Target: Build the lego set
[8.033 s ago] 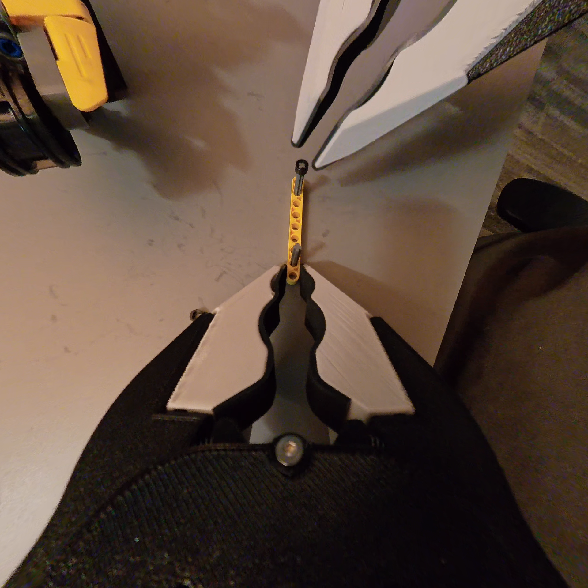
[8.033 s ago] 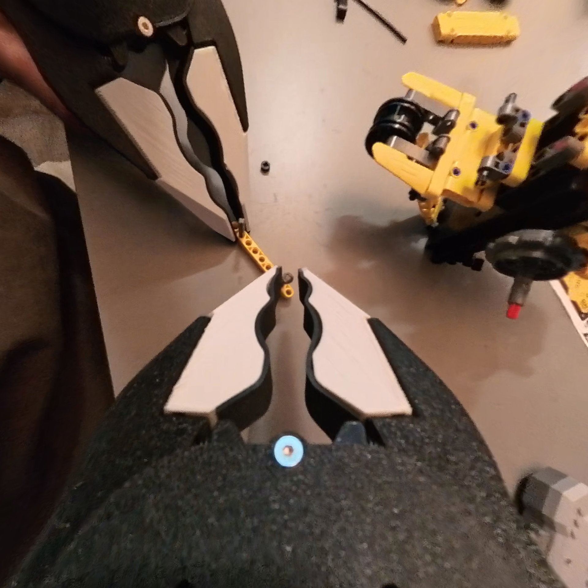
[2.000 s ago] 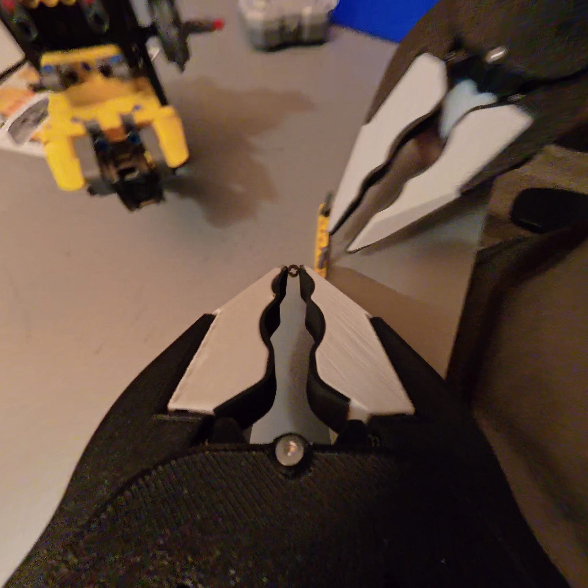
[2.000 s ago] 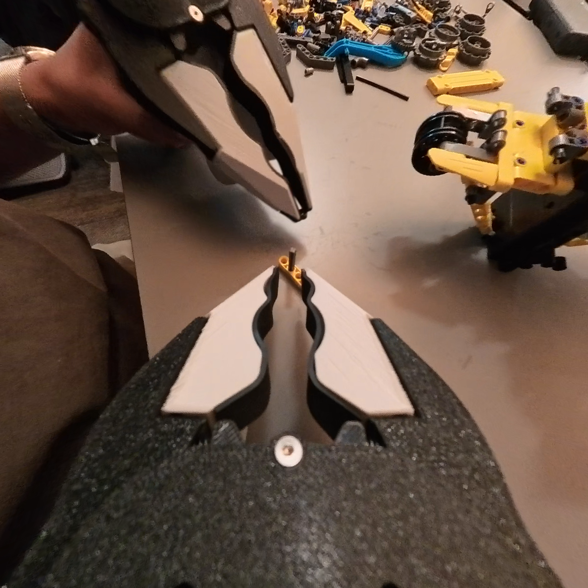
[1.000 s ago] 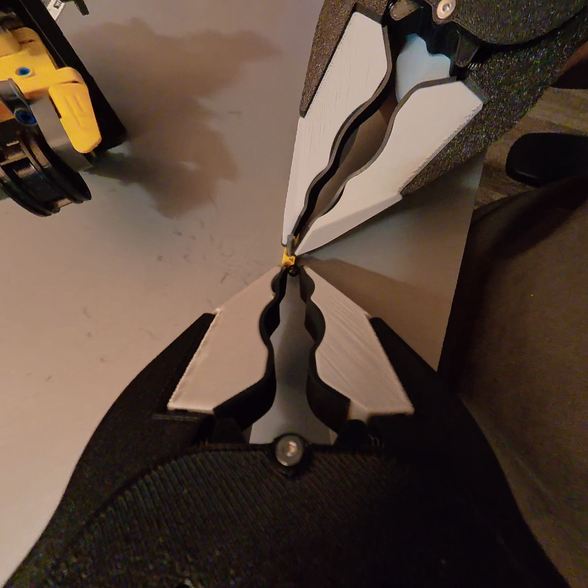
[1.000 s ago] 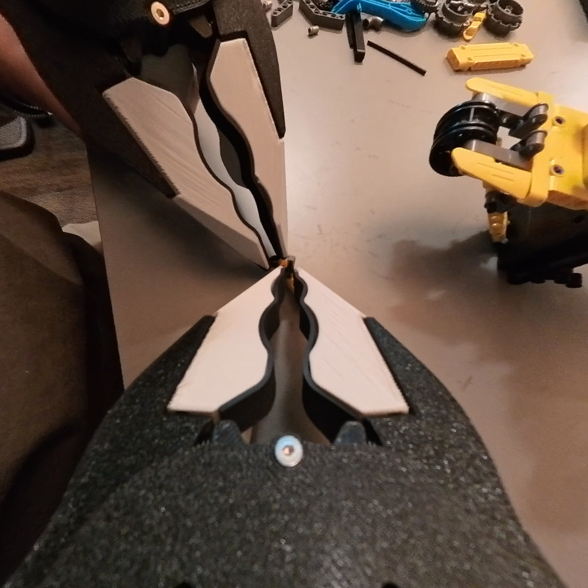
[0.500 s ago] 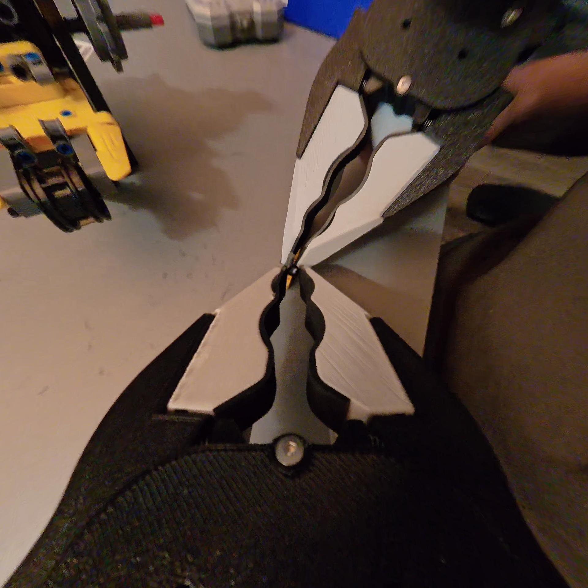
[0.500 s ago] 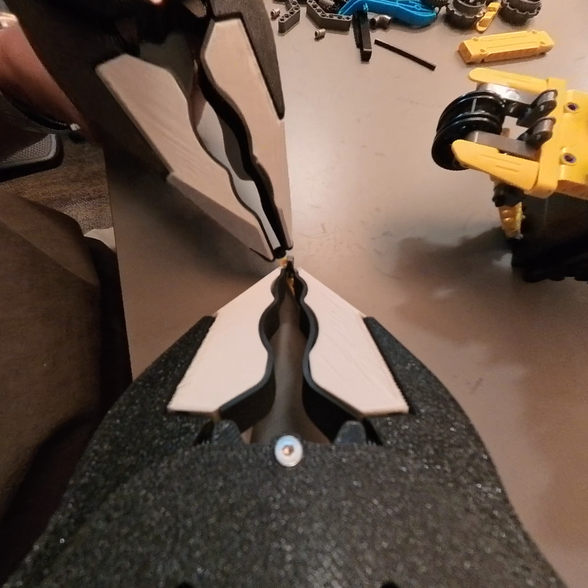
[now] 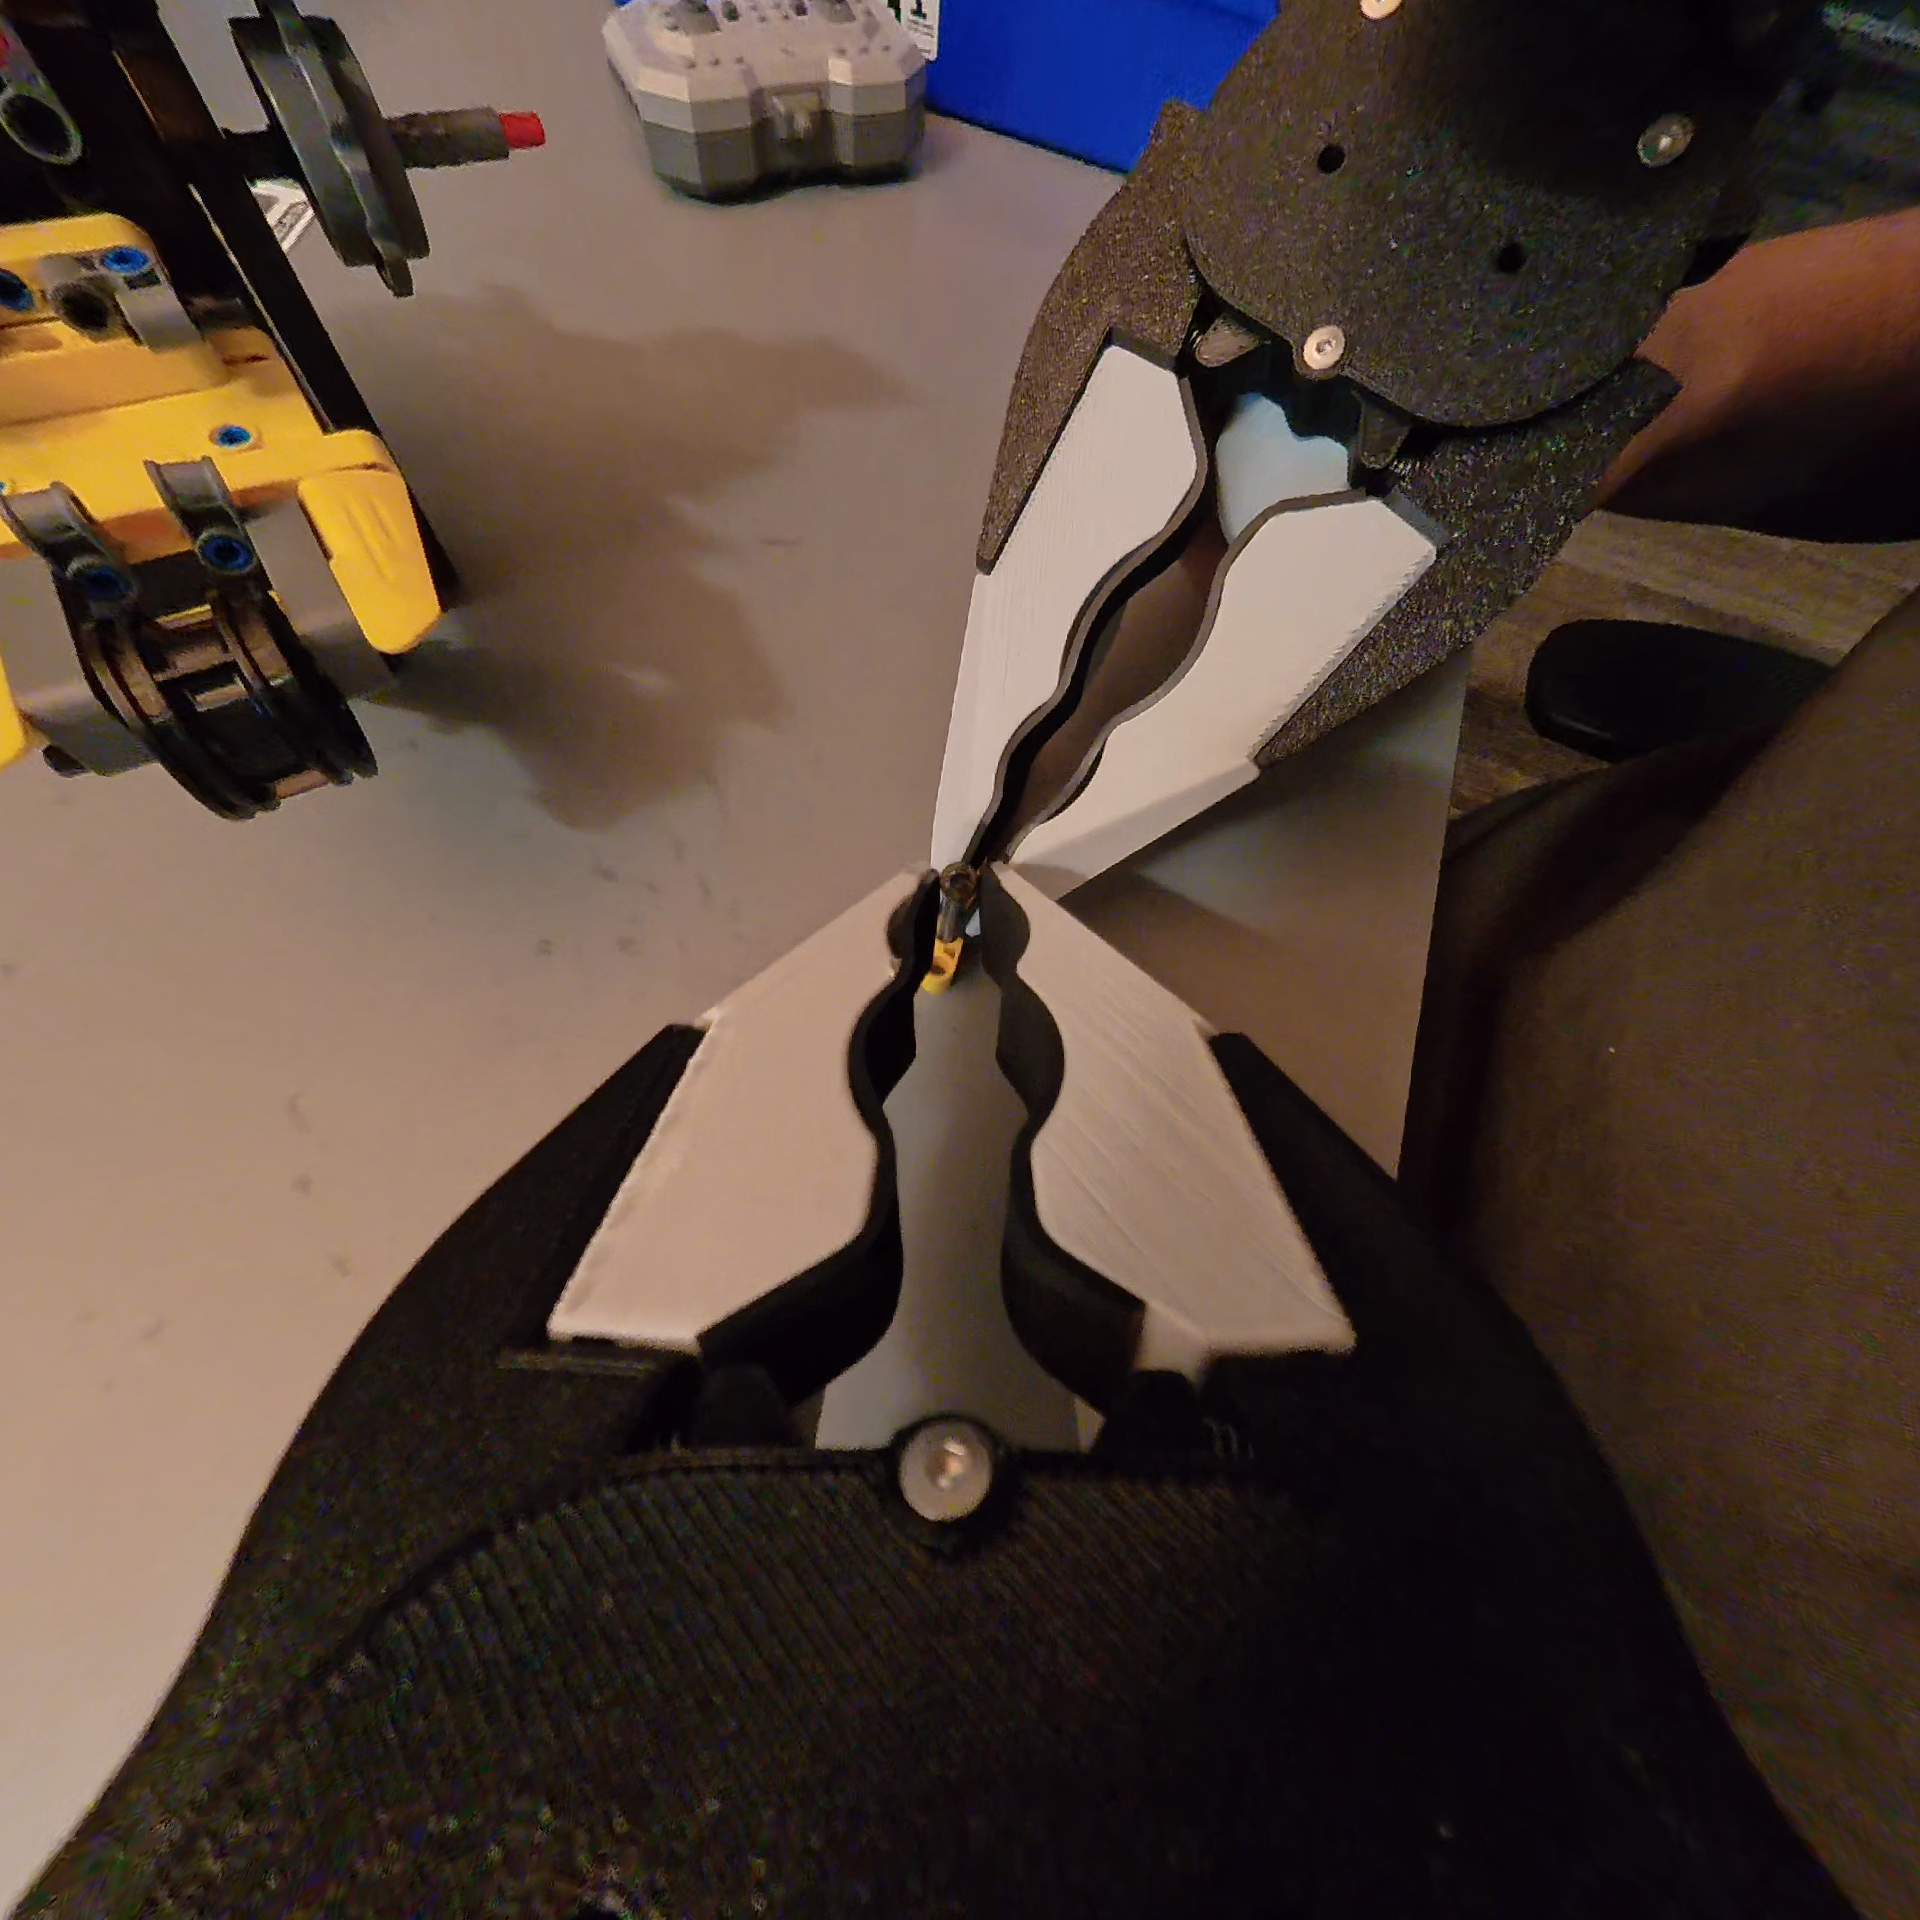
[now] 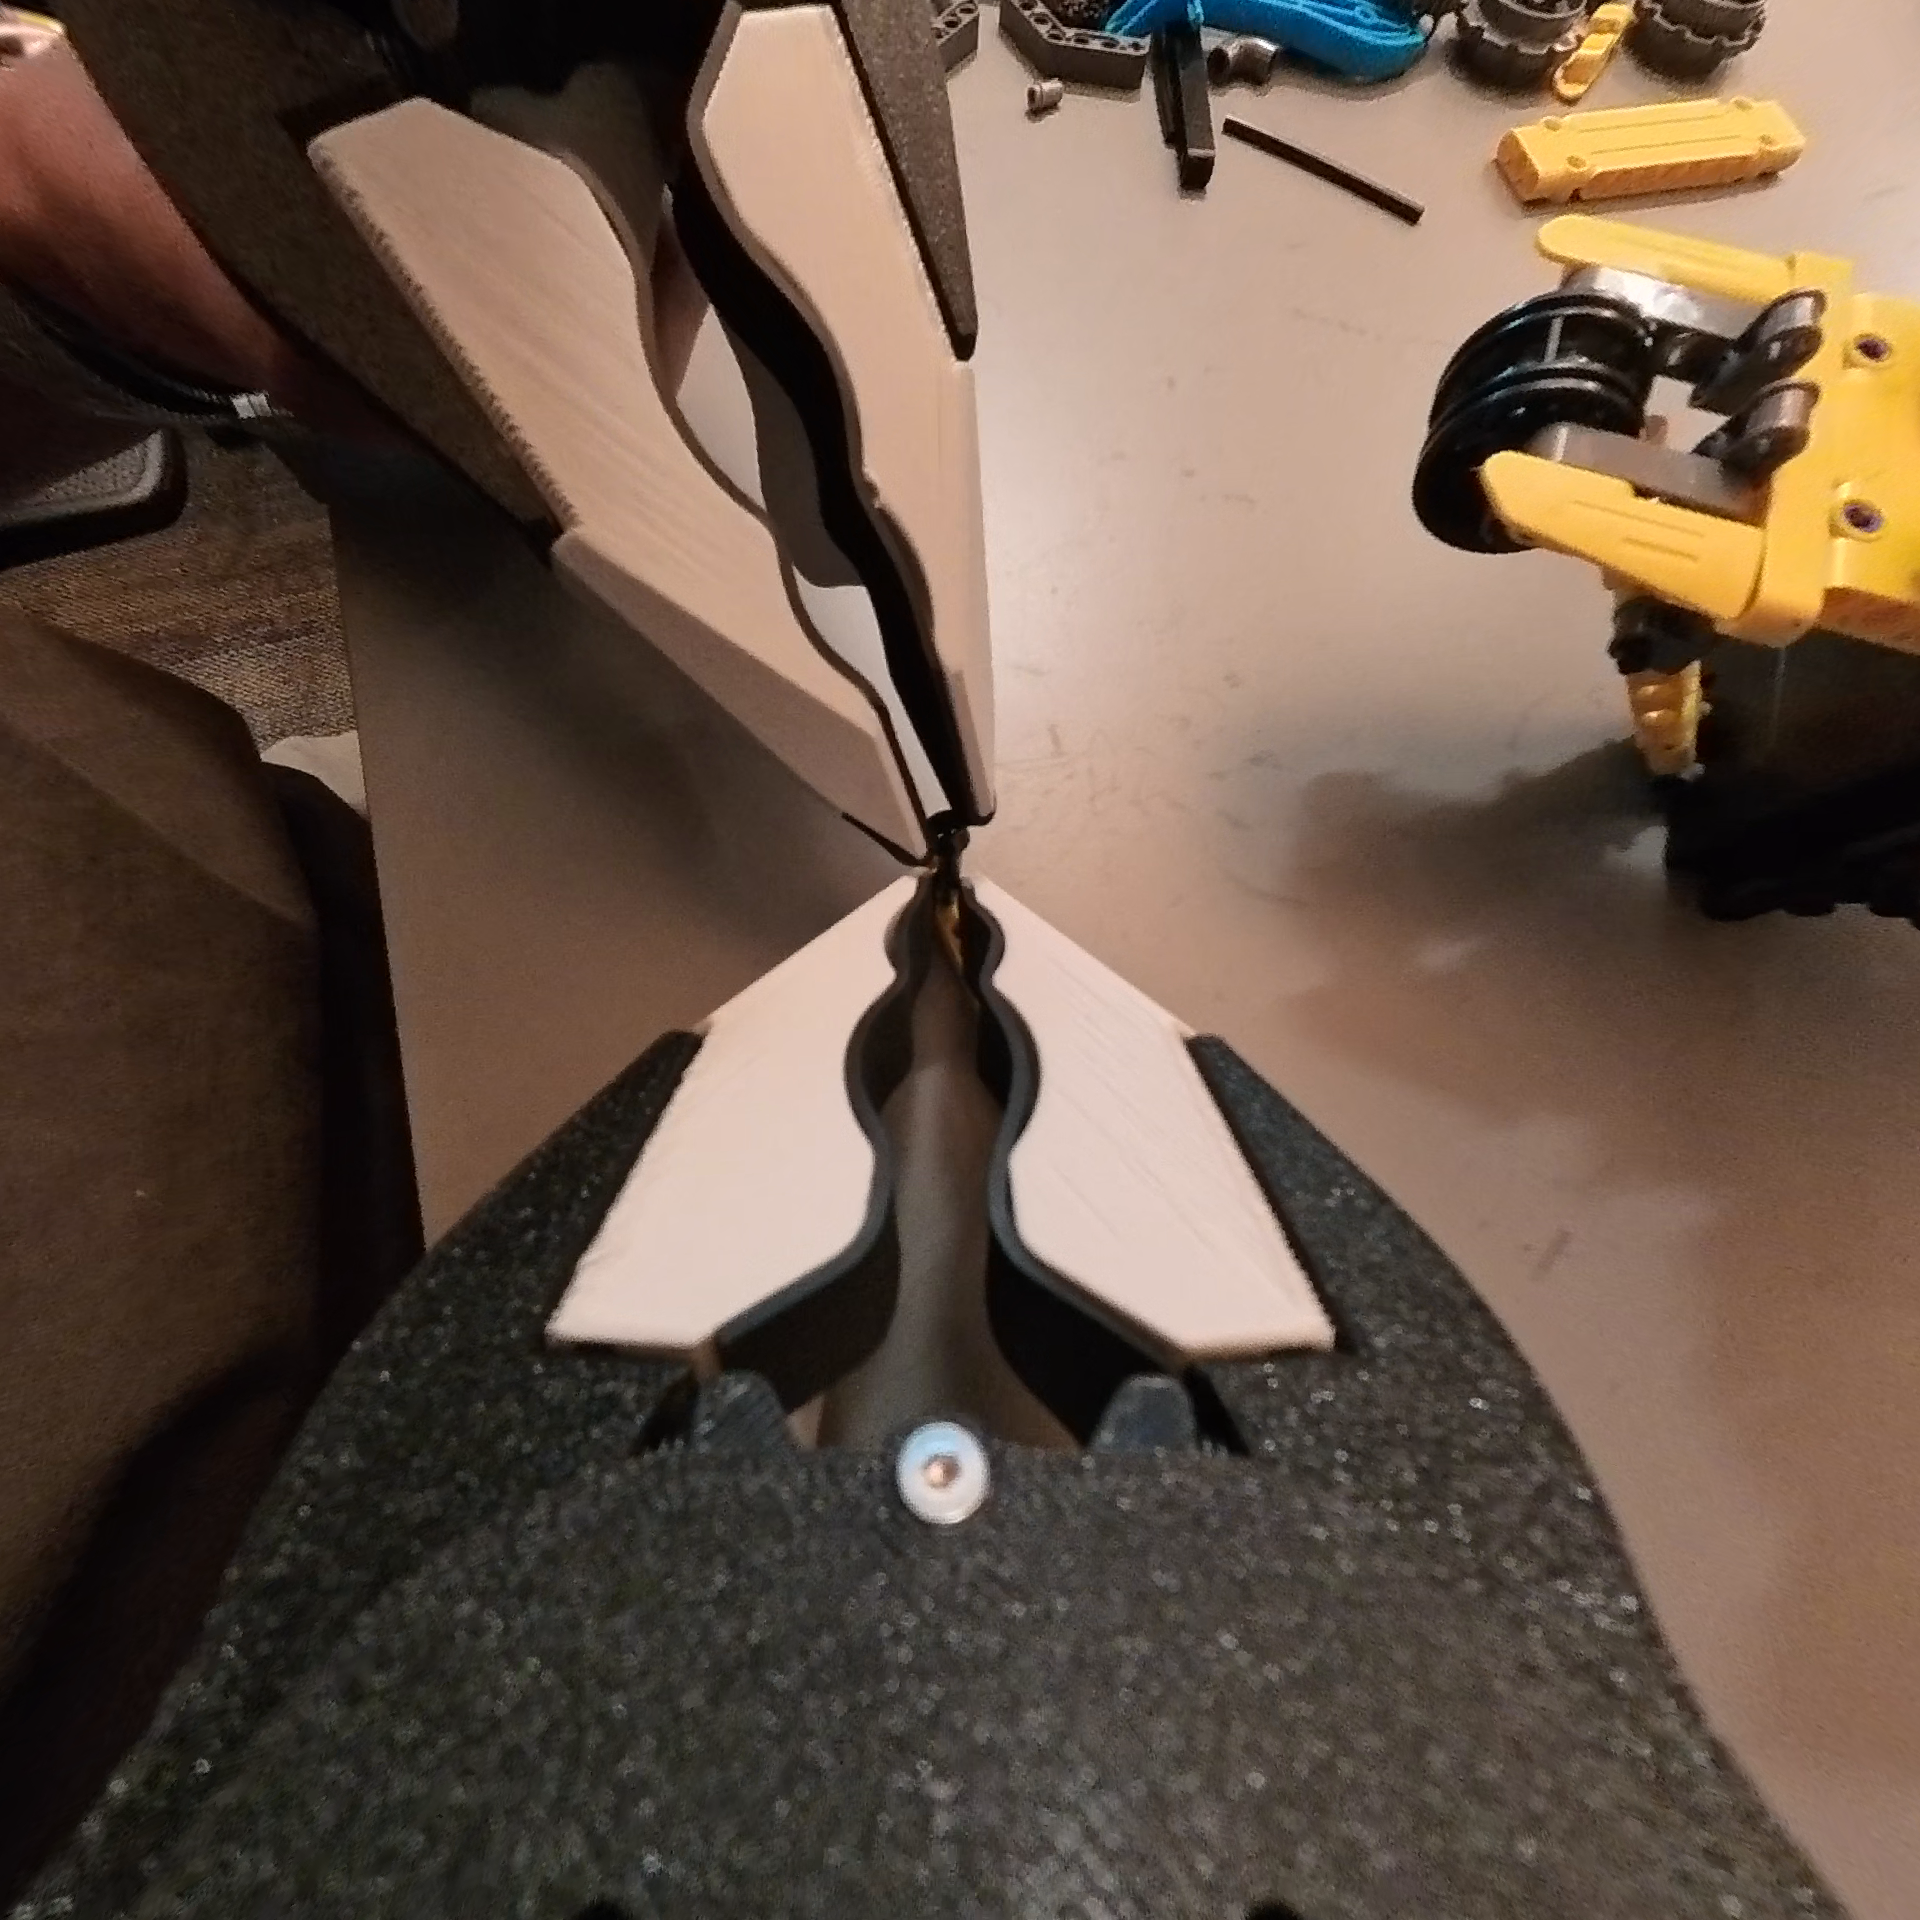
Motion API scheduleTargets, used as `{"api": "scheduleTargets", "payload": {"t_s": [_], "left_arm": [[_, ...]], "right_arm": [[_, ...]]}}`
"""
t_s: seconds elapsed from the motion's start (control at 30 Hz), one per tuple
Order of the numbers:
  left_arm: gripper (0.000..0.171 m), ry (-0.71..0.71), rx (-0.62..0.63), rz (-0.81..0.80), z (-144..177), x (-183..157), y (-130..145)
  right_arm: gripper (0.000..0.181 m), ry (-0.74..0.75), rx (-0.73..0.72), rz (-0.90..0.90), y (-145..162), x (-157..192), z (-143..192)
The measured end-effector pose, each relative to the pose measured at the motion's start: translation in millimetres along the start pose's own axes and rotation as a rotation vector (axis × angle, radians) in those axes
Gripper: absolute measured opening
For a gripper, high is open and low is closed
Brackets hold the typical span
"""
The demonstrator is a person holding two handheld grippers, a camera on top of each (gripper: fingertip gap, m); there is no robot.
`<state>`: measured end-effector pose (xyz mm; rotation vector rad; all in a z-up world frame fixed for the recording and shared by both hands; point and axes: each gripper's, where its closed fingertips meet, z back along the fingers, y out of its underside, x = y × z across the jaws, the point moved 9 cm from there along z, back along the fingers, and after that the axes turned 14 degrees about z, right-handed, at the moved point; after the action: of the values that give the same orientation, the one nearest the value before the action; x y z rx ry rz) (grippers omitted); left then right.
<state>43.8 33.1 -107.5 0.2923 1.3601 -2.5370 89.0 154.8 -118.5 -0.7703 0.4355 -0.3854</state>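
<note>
My two grippers meet tip to tip just above the grey table [image 9: 312, 1039]. My left gripper [image 9: 952, 885] is shut on a small black bush with a dark pin [image 9: 954, 900]. A yellow beam end [image 9: 940, 971] shows in the gap behind its tips. My right gripper [image 10: 943, 896] is shut on the yellow beam [image 10: 948, 930], mostly hidden between its fingers. The right gripper [image 9: 977, 857] reaches in from the upper right in the left wrist view. The left gripper [image 10: 951, 818] comes down from the top in the right wrist view, with the black piece [image 10: 948, 836] at its tips.
A yellow and black toy vehicle model [image 9: 187, 540] [image 10: 1714, 499] stands beside the grippers. A grey block [image 9: 774, 94] and a blue box [image 9: 1060, 83] lie at the back. Loose parts [image 10: 1299, 42], a yellow panel [image 10: 1652, 145] and a black rod [image 10: 1320, 166] lie farther off. The table edge [image 9: 1423, 935] and a person's lap are close by. The tips of both grippers are at nearly the same place.
Eight seconds ago the left gripper held the yellow beam; now the right holds it and the left holds the black piece. In the last second the tips stayed together and both grippers tilted.
</note>
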Motion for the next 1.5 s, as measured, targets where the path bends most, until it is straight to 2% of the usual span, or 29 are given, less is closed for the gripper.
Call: {"api": "scheduleTargets", "payload": {"t_s": [0.47,1.5], "left_arm": [[0.006,-0.079,0.089,-0.059,-0.2,-6.7,-6.6],[0.006,-0.109,0.126,-0.060,-2.7,-8.9,-10.5]], "right_arm": [[0.003,0.011,0.003,0.013,-0.4,1.2,-0.7],[0.003,0.016,0.004,0.021,-0.5,1.8,-0.8]]}}
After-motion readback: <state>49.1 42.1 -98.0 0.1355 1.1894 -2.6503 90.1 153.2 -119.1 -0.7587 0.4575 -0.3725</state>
